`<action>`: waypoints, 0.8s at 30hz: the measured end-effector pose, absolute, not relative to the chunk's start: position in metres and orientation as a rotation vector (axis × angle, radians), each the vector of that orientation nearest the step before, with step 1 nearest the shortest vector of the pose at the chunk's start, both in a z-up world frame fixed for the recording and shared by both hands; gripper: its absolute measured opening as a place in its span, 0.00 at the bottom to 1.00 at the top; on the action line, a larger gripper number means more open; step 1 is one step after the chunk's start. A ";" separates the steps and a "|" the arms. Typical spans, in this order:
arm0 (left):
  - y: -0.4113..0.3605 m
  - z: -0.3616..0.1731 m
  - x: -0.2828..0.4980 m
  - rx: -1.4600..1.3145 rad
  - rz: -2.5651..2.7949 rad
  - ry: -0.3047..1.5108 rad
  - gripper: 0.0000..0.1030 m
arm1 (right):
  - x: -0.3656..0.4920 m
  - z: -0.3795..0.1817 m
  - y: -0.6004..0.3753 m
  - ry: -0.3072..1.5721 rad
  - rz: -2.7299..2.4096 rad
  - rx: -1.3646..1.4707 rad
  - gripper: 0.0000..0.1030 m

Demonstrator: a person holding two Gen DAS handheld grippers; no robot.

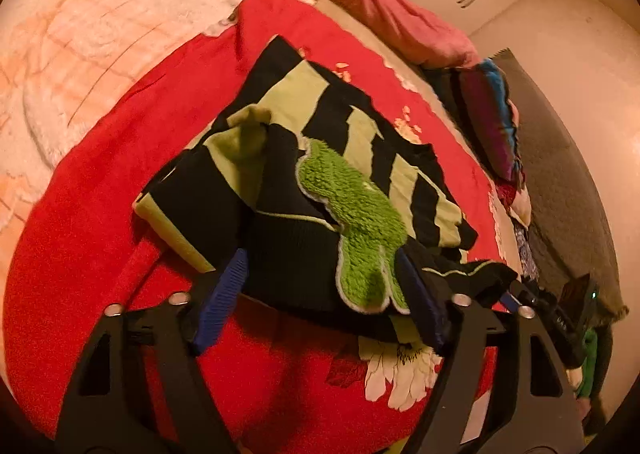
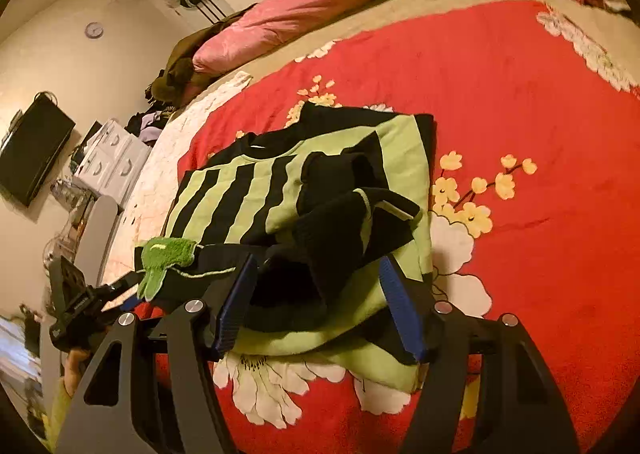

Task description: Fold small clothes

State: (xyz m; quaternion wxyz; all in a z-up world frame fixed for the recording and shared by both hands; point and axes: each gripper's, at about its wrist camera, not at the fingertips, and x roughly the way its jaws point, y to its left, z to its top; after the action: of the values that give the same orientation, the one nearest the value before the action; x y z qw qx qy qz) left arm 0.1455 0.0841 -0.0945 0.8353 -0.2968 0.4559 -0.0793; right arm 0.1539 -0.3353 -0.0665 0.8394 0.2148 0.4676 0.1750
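While the small black-and-lime striped sweater (image 1: 344, 157) lies partly folded on the red floral bedspread (image 1: 100, 213), both pairs of tongs work its near edge. The left tongs (image 1: 320, 294) straddle the dark ribbed hem just where the fuzzy green patch (image 1: 356, 221) sits; the bunched cloth fills the space between the blue pads and lifts clear of the bed there, so I judge them to be gripping it, though the actual pad contact is partly hidden. That hold makes sense as a way of carrying the lower edge up and over the body. In the right wrist view the same sweater (image 2: 256, 189) shows its striped back, with a dark sleeve heaped on top. The right tongs (image 2: 316, 306) stand fairly wide around the thick folded corner of black and lime cloth, which sits between the pads and rests on them; whether they press it I cannot tell. Holding both corners at once would keep the hem straight as it folds. Beyond, a pink duvet (image 2: 280, 25) lies along the far side of the bed.
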 end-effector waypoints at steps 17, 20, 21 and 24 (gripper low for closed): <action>0.101 -0.042 0.192 -0.775 -0.213 0.851 0.01 | 0.202 -0.047 -0.395 0.784 0.413 0.837 0.00; 0.100 -0.050 0.212 -0.802 -0.156 0.857 0.04 | 0.220 -0.051 -0.401 0.812 0.332 0.808 0.03; 0.101 -0.052 0.215 -0.809 -0.133 0.849 0.08 | 0.222 -0.052 -0.400 0.813 0.350 0.812 0.03; 0.102 -0.056 0.211 -0.841 -0.117 0.797 0.39 | 0.217 -0.044 -0.384 0.825 0.376 0.651 0.13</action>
State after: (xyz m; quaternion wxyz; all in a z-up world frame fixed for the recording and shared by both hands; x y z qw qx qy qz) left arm 0.2111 0.1018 -0.0555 0.8352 -0.3971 0.3765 -0.0552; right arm 0.2173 -0.3840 -0.0444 0.8483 0.3088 0.3913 0.1785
